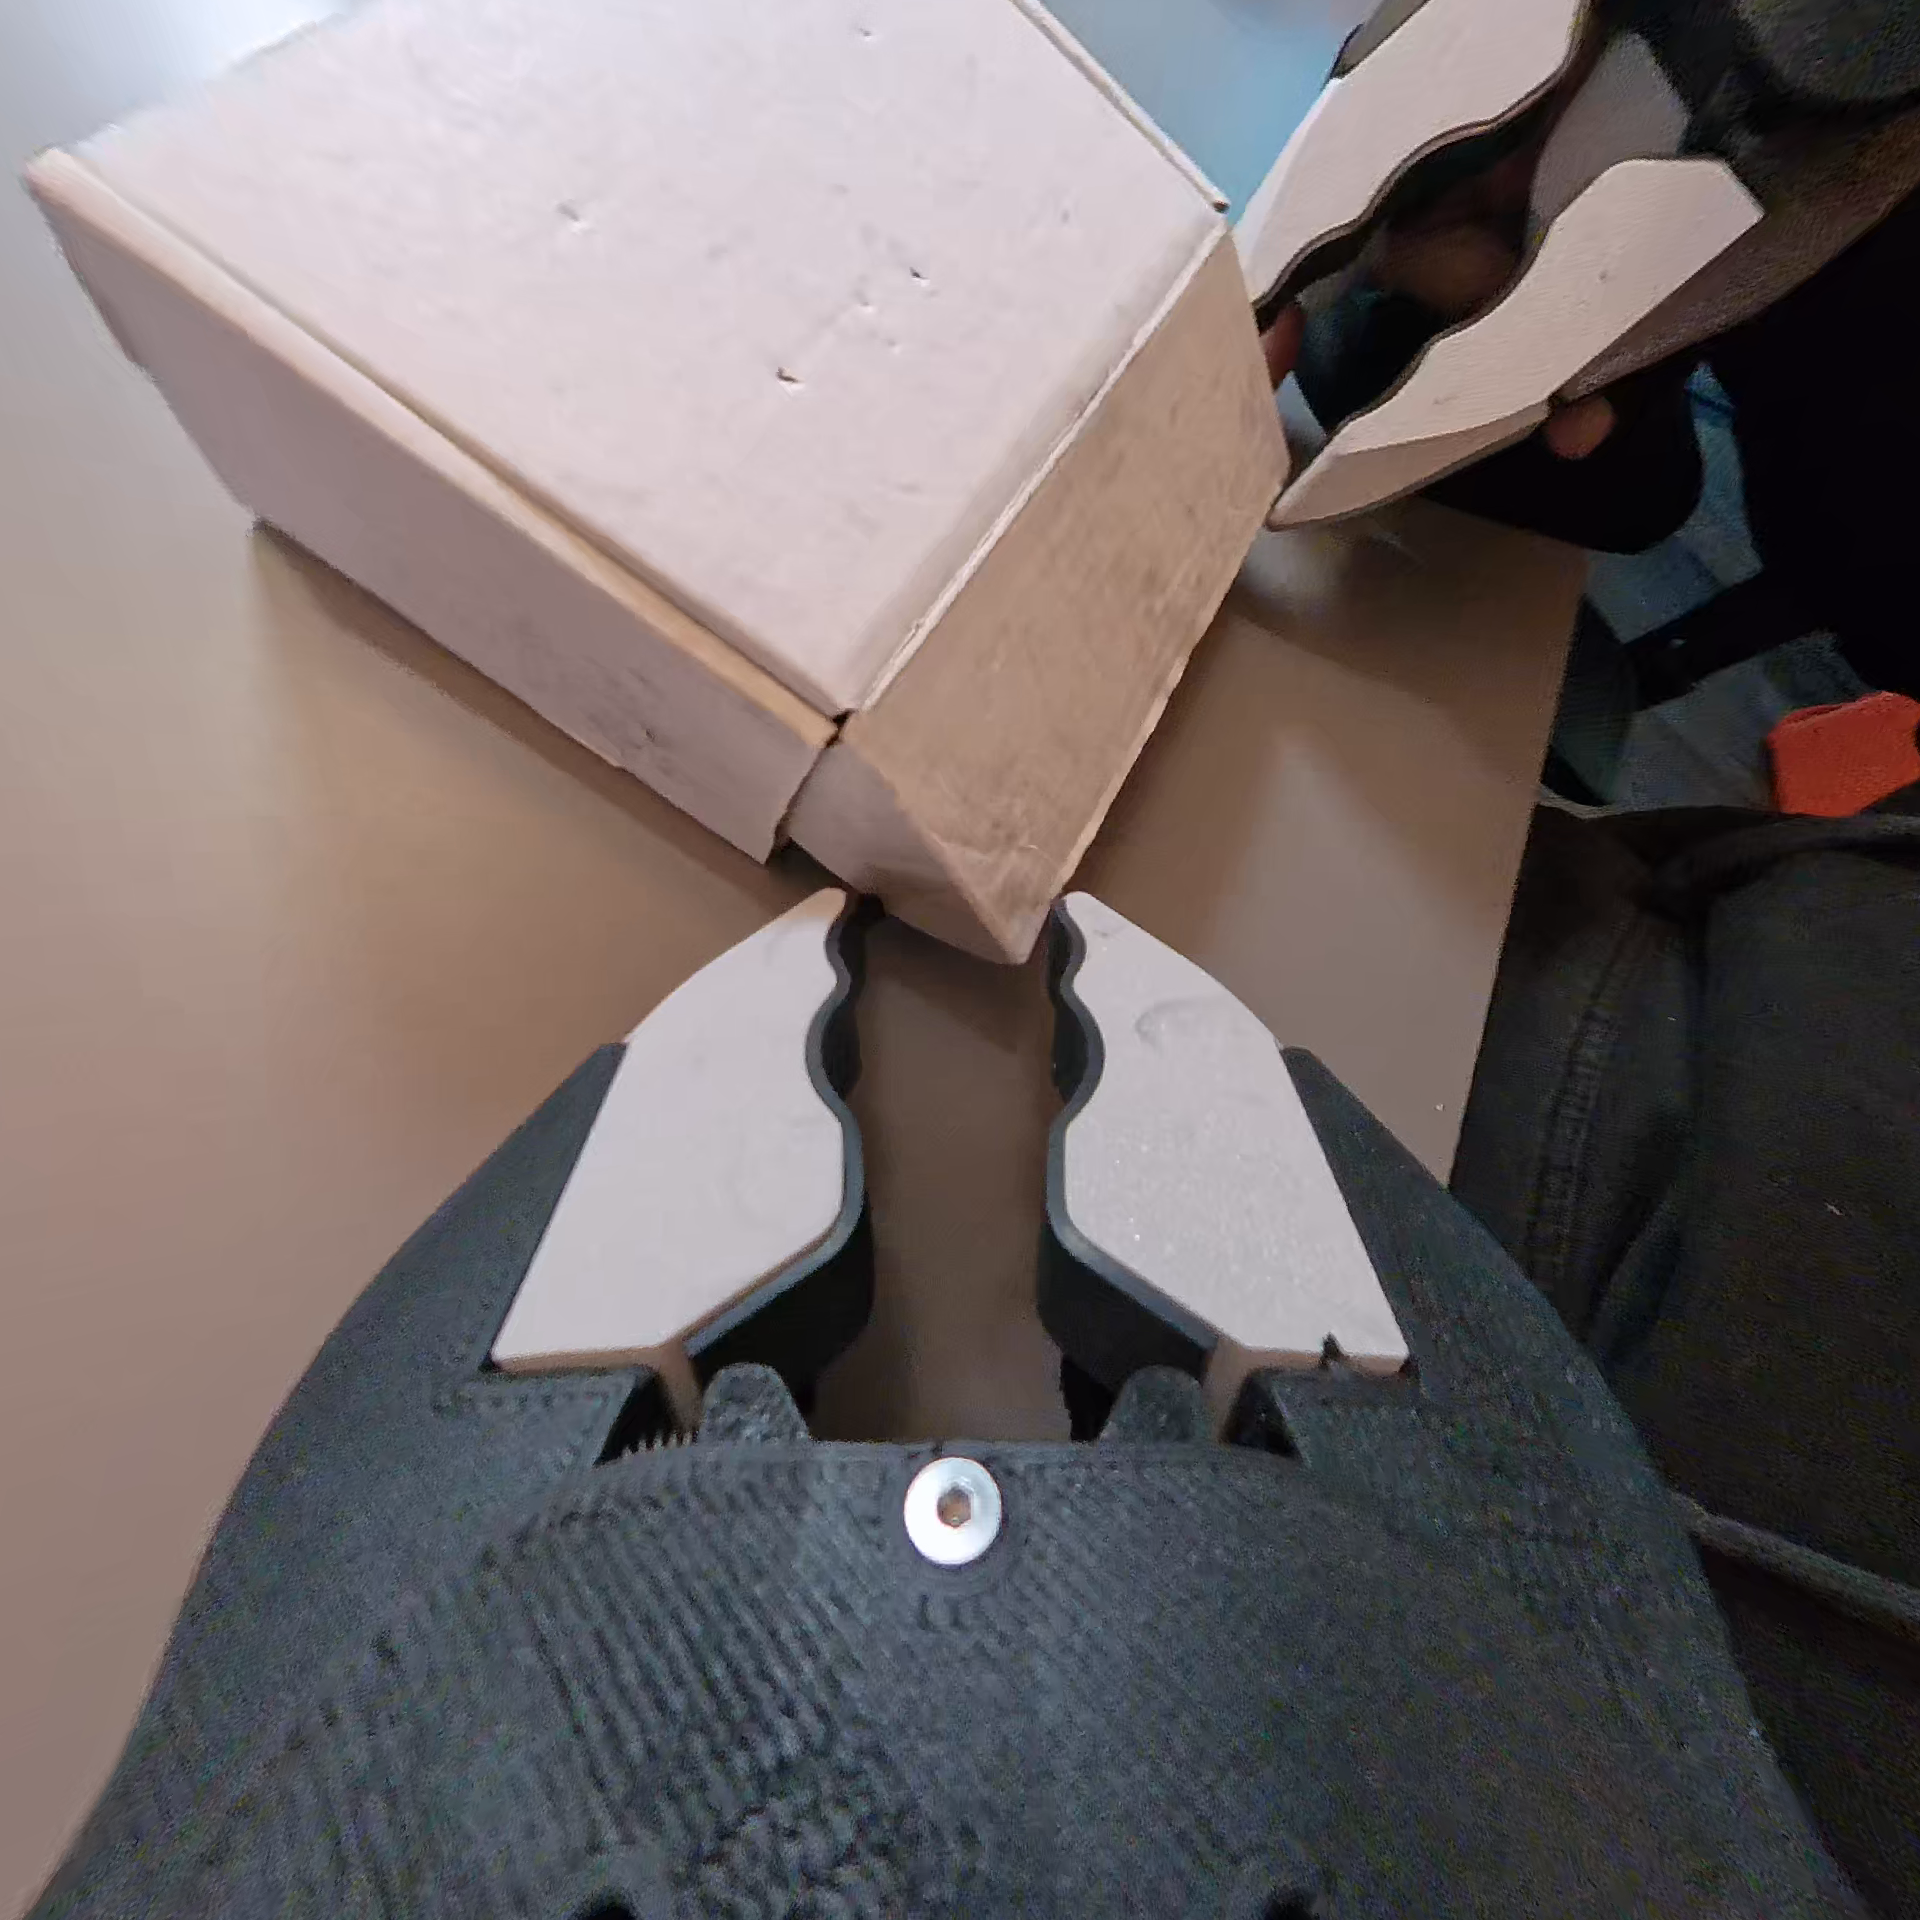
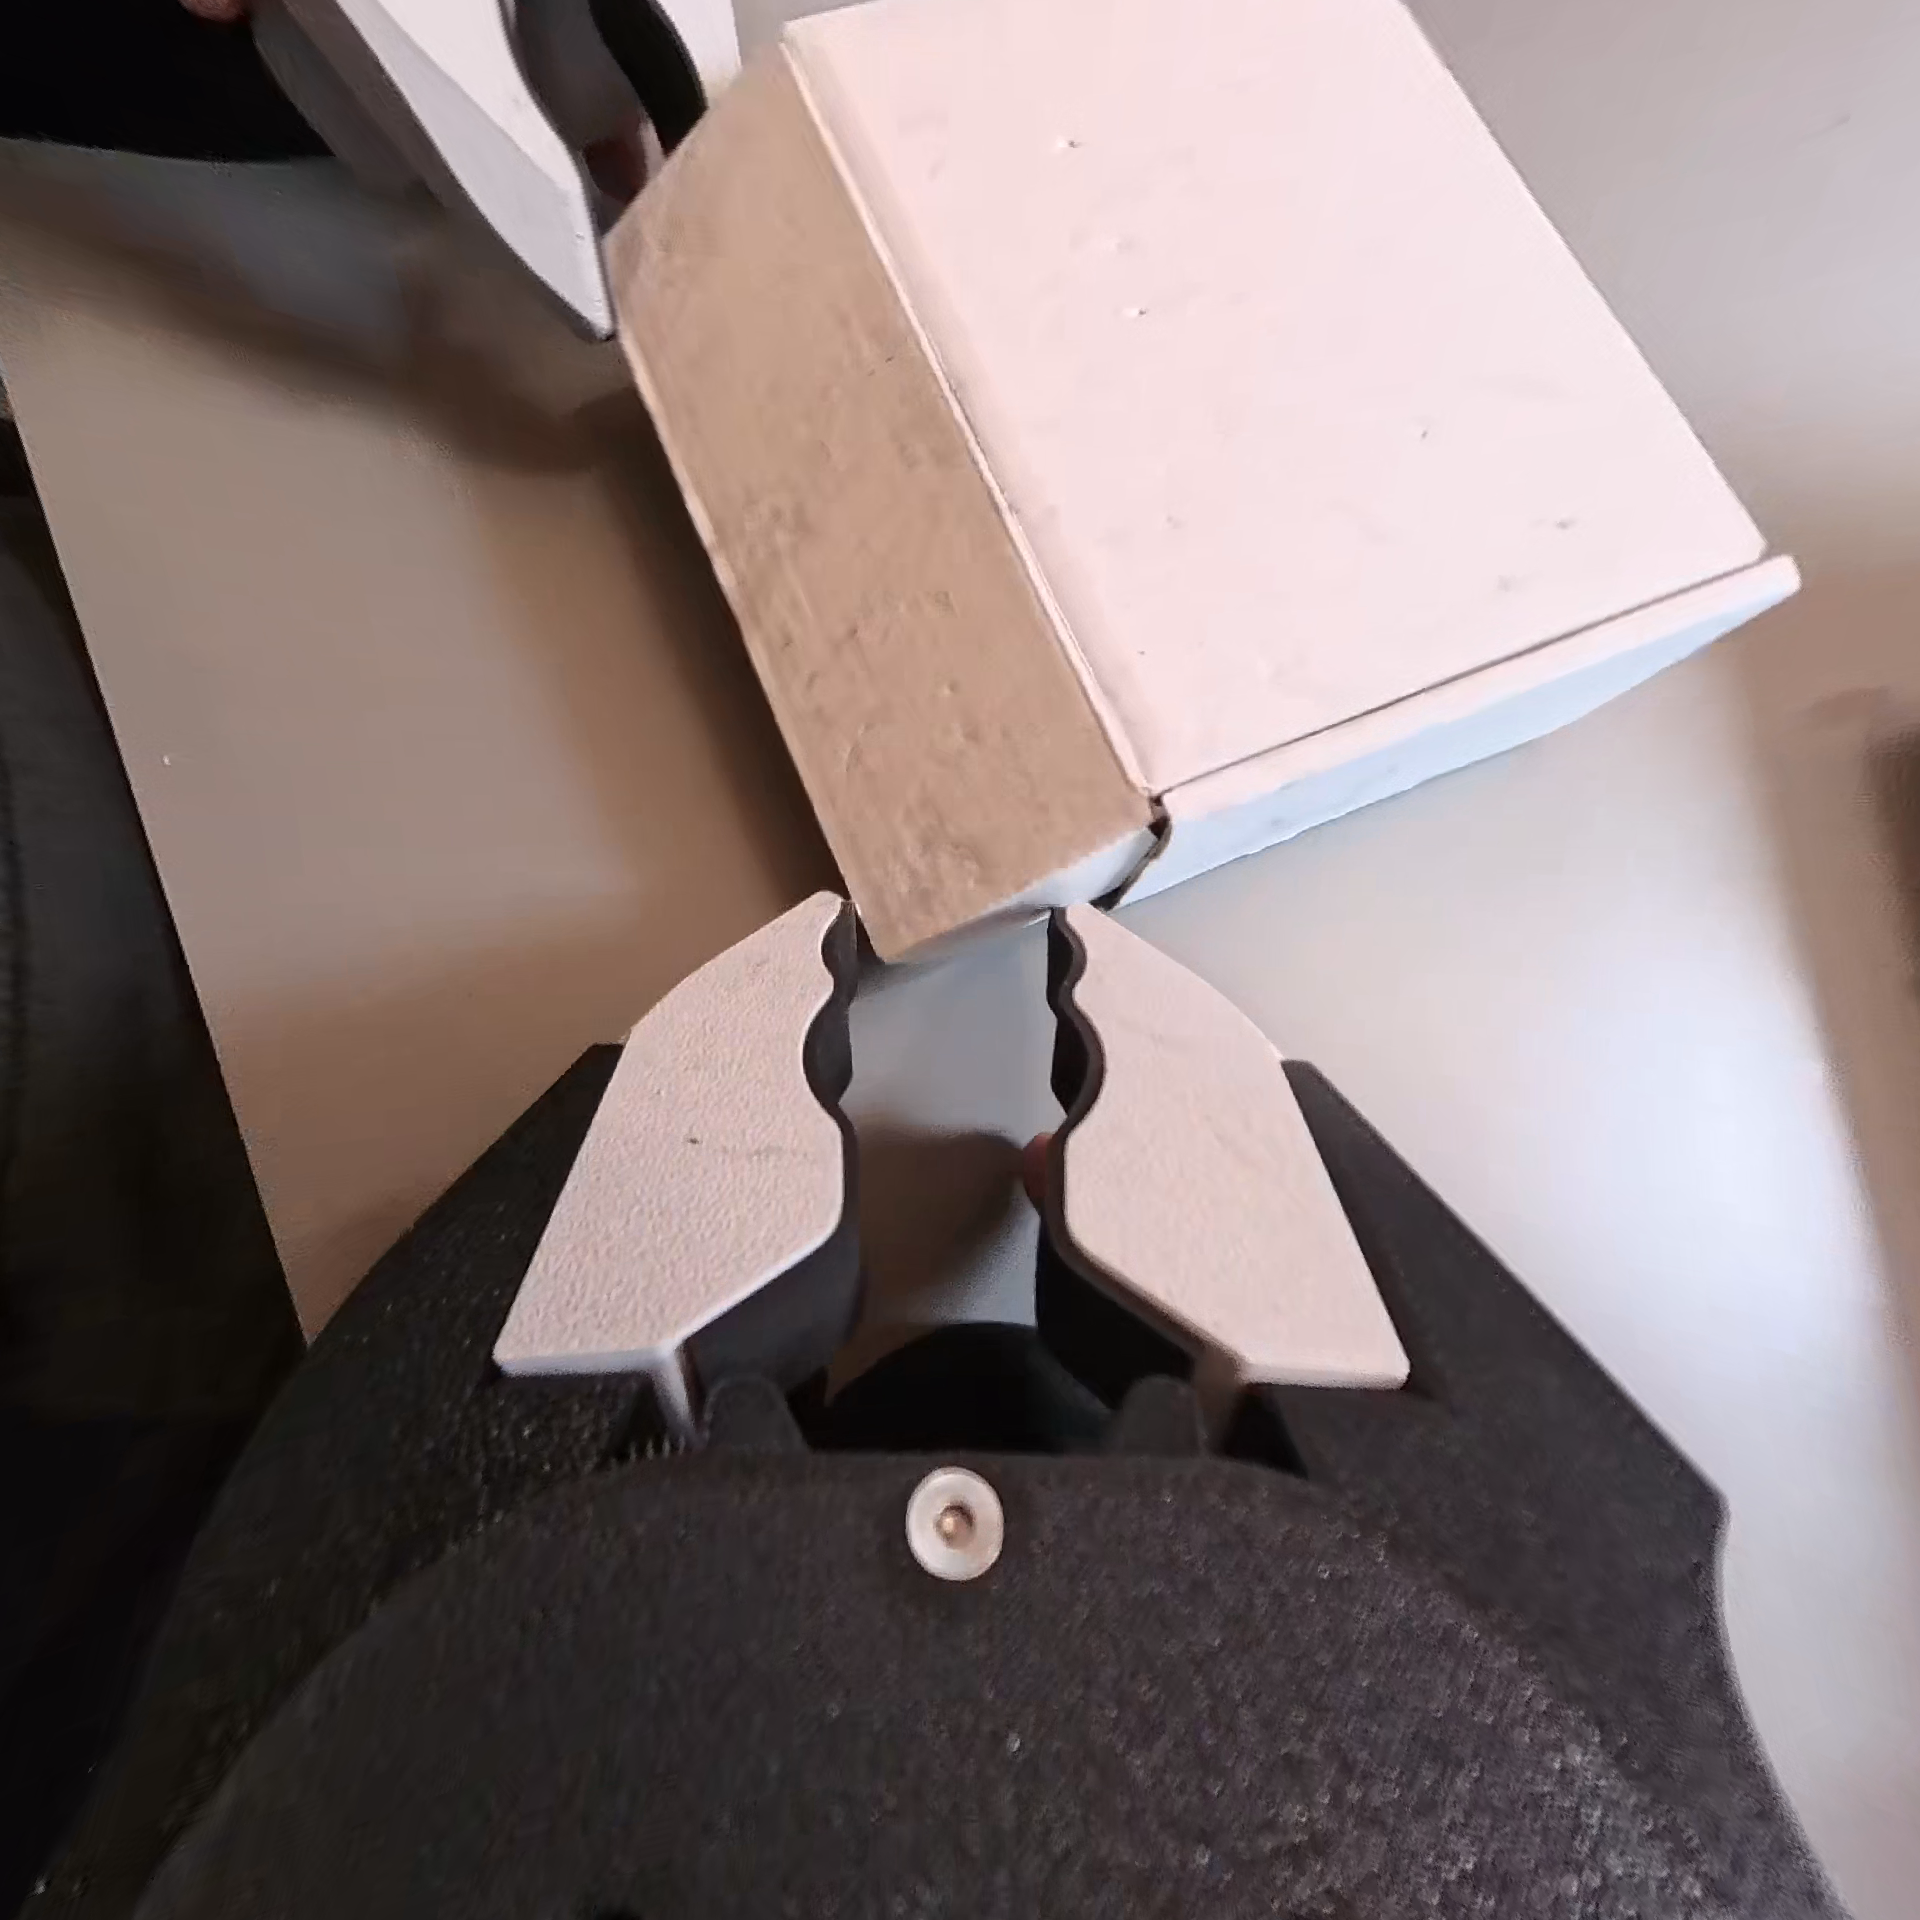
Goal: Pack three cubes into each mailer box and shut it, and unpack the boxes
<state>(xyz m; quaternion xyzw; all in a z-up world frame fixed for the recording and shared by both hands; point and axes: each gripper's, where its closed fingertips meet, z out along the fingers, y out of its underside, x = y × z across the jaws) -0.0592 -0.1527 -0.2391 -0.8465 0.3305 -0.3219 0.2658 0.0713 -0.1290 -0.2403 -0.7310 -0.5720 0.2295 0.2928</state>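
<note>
the closed mailer box (image 1: 665, 343) lay on the table (image 1: 260, 935), filling the upper middle of both wrist views, its lid down and its long axis running away from the person. the left gripper (image 1: 951, 914) stood open, its tips straddling one near bottom corner. the right gripper (image 2: 951, 920), also open and holding nothing, straddled the other near corner. both sat equally near, each at one end of the front flap (image 1: 1070, 665), which faced the person.

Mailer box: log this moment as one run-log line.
mailer box: shut, on table | left gripper: open, at near front corner | right gripper: open, at other front corner | cubes: none visible
</note>
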